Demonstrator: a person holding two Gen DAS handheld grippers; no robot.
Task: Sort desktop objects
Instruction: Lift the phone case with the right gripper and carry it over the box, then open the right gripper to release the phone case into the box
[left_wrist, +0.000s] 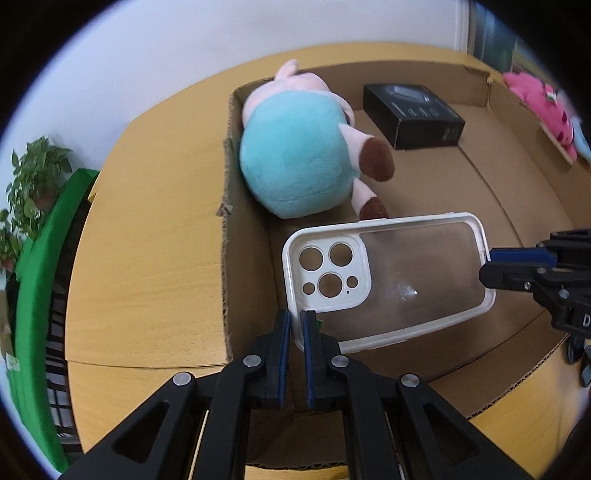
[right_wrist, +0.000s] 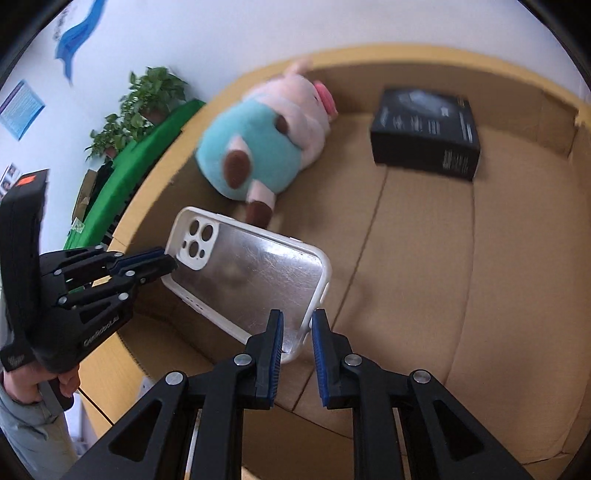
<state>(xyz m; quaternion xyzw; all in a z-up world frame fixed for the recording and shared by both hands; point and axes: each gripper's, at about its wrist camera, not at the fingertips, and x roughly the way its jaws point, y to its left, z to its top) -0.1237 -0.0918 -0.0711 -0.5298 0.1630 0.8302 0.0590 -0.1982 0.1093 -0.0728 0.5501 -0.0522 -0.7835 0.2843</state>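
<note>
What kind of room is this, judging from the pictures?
Probably an office or lab room rather than a home: a wooden desk carrying a cardboard box, potted plants by a white wall, and printed posters pinned to that wall.

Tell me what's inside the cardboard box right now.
Inside the cardboard box lie a plush pig and a black box. The phone case hangs above, hiding some floor.

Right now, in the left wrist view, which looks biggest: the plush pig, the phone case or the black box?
1. Phone case, though it is nearest the camera.
2. Plush pig, close behind; their order is unsure.
3. Black box, clearly smallest and farthest.
</note>
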